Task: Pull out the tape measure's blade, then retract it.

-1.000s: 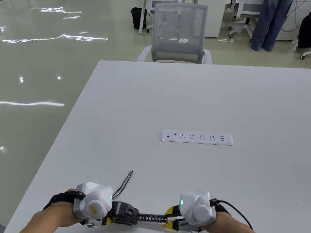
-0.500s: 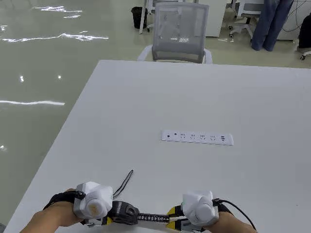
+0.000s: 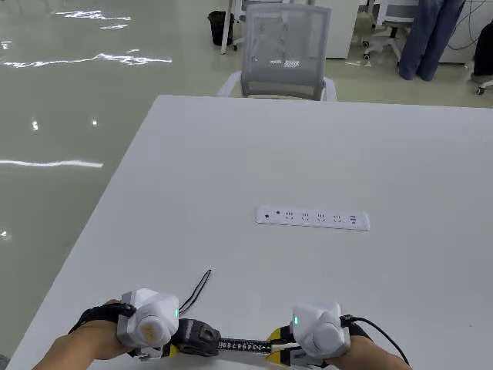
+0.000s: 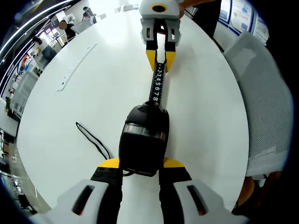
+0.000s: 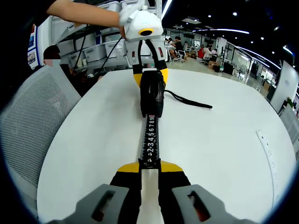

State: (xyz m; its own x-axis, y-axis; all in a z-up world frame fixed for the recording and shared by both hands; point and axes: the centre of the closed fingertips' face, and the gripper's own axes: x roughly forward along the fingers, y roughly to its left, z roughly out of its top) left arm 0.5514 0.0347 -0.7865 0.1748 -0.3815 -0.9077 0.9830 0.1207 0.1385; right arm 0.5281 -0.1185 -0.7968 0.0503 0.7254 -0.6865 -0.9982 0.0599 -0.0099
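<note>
A black tape measure case (image 4: 143, 138) sits clamped between the yellow-tipped jaws of my left gripper (image 4: 140, 163), low over the white table (image 3: 308, 154). Its black blade (image 4: 156, 86) with white numerals runs straight out to my right gripper (image 4: 159, 44), which is shut on the blade's end. In the right gripper view the blade (image 5: 150, 140) leads from my right gripper (image 5: 149, 165) up to the case (image 5: 152, 95) held by the left gripper (image 5: 147, 70). In the head view the case (image 3: 199, 338) and a short length of blade (image 3: 243, 344) lie between the two grippers at the near table edge.
A thin black wrist strap (image 3: 196, 290) trails from the case across the table. A white power strip (image 3: 312, 218) lies mid-table. A grey mesh chair (image 3: 283, 52) stands at the far edge, and another mesh chair (image 4: 266, 107) is close beside the near edge.
My right gripper has slid a little to the right, drawing slightly more blade out of the case. The left gripper and case have stayed put.
</note>
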